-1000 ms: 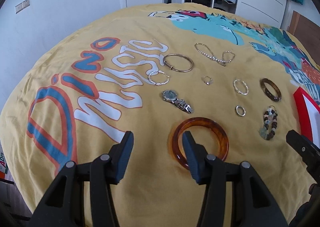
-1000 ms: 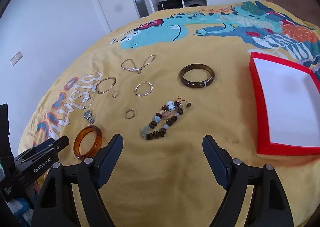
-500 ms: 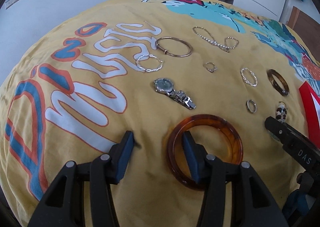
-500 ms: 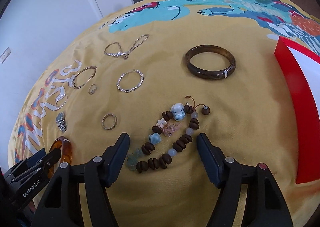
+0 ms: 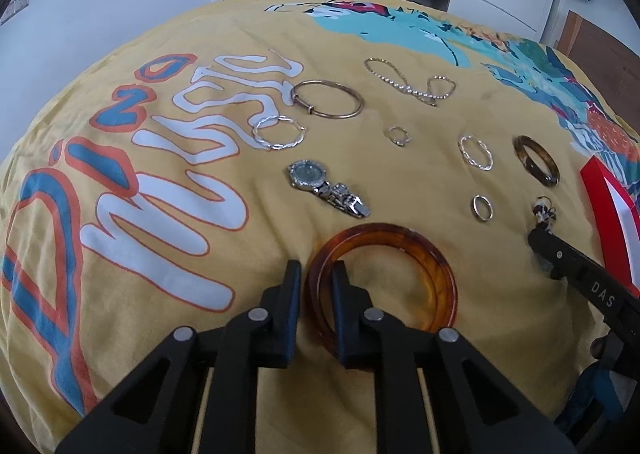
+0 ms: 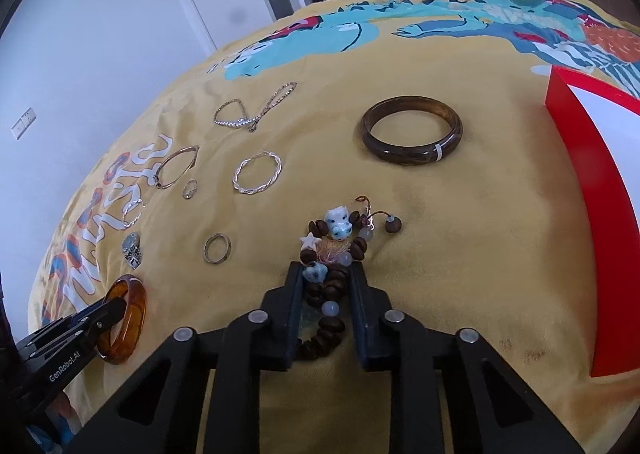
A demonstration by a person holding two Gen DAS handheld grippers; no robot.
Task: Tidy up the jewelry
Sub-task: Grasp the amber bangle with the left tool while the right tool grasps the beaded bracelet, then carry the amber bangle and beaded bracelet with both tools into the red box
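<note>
Both grasps look just made: the left gripper [image 5: 316,274] pinches the near rim of the translucent amber resin bangle [image 5: 400,250], one finger inside the ring, while the right gripper [image 6: 325,278] is closed around the brown wooden-bead bracelet [image 6: 332,254], which bunches between its fingers. The next move calls for lifting both clear of the yellow printed bedspread [image 6: 460,234] and carrying them to the red-rimmed white tray [image 6: 580,174], right of the right fingers. Only the right wrist view shows the beads in the grip; the left view sees just their far end.

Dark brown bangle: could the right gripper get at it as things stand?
Probably not right away: the right gripper is shut on the beaded bracelet. The dark brown bangle lies beyond it on bare bedspread, unobstructed.
</note>
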